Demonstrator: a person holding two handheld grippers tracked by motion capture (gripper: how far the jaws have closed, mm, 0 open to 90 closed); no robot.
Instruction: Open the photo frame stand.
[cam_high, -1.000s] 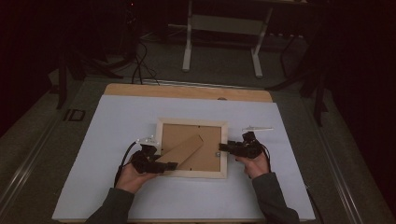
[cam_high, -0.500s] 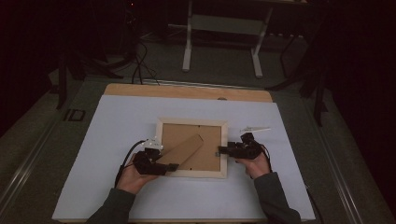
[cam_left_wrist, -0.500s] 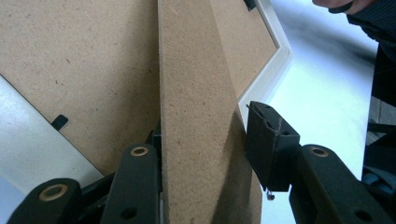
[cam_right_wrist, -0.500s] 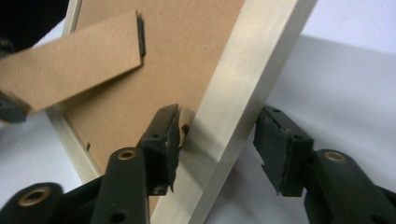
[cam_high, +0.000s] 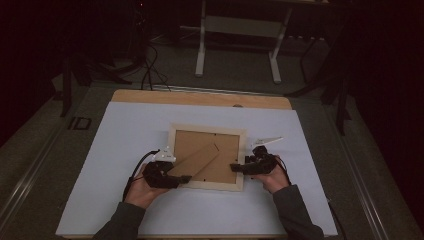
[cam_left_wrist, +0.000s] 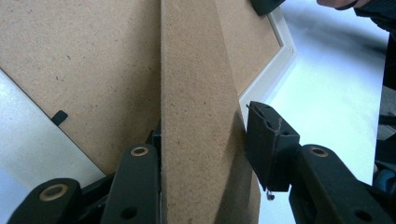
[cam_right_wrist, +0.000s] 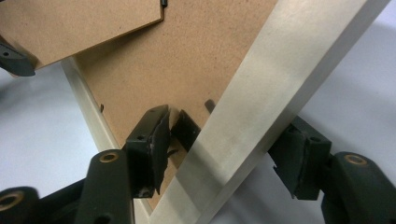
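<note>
- Fingers of the left gripper (cam_high: 184, 178) stood at a middling spread, astride the fibreboard stand (cam_left_wrist: 196, 116) of the picture frame (cam_high: 207, 186); in the left gripper view one finger lay flush against the stand's edge, while the other finger (cam_left_wrist: 267, 144) stood just off its opposite edge.
- Fingers of the right gripper (cam_high: 235, 167) had just been opening and stood wide, straddling the pale wooden rail (cam_right_wrist: 275, 93) of the frame; the right gripper view showed a gap between each pad and the rail.
- Picture frame: lay face down, brown backing board (cam_high: 227, 160) uppermost, near the middle of the white sheet (cam_high: 125, 130) covering the table (cam_high: 200, 97).
- Stand: ran slantwise across the backing, its wide end toward the left gripper.
- Person's hands: left hand (cam_high: 140, 192) at the frame's near left corner, right hand (cam_high: 272, 177) at its right side.
- Floor beyond the table: dark, with a white metal stand (cam_high: 237, 45) and loose cables (cam_high: 150, 65).
</note>
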